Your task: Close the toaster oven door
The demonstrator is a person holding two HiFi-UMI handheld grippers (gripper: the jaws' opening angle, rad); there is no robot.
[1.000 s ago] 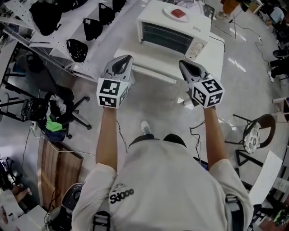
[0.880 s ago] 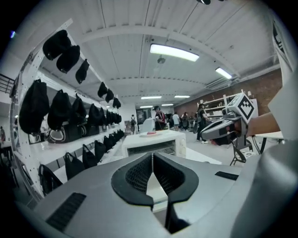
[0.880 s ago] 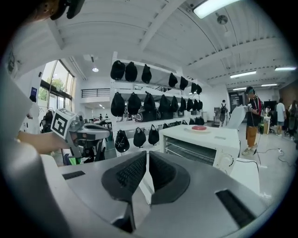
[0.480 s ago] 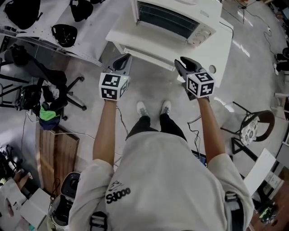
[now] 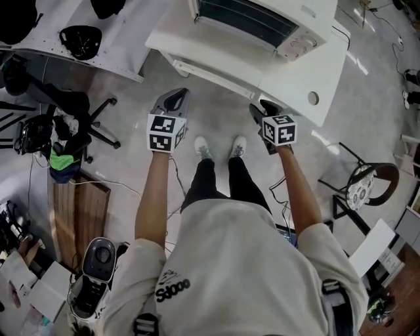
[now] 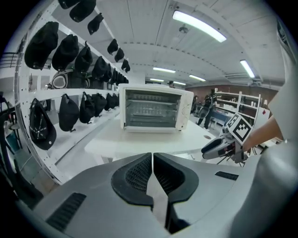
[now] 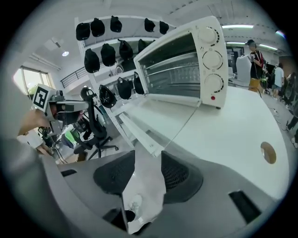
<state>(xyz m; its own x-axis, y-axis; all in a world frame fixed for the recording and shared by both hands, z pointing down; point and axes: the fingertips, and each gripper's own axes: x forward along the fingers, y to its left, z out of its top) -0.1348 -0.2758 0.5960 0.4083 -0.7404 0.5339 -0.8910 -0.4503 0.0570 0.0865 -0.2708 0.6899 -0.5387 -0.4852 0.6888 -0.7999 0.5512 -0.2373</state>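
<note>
On the white bench (image 5: pixel 298 88) at the top of the head view sits the toaster oven (image 5: pixel 310 14). Its glass door (image 7: pixel 179 123) is dropped flat toward the person, so the cavity stands open and the task is not yet done. The door's handle bar (image 5: pixel 211 71) is the part closest to the person and runs side to side along the bench's near edge. It lies ahead of and above both tools, so the closing move looks like a lift from beneath. The right hand-held gripper (image 5: pixel 257 107) appears the nearer, just short of the bar's right end. Its jaws are opening and nothing is between them, though its own view shows the bar just beyond them. The left hand-held gripper (image 5: pixel 176 98) hangs below the bar's left end, a little farther off, with its jaws together on nothing. Below are a pale floor (image 5: pixel 216 118) and the person's white shoes (image 5: pixel 203 149). Shelves of black caps (image 6: pixel 70 53) and an office chair (image 5: pixel 79 121) stand to the left.
</note>
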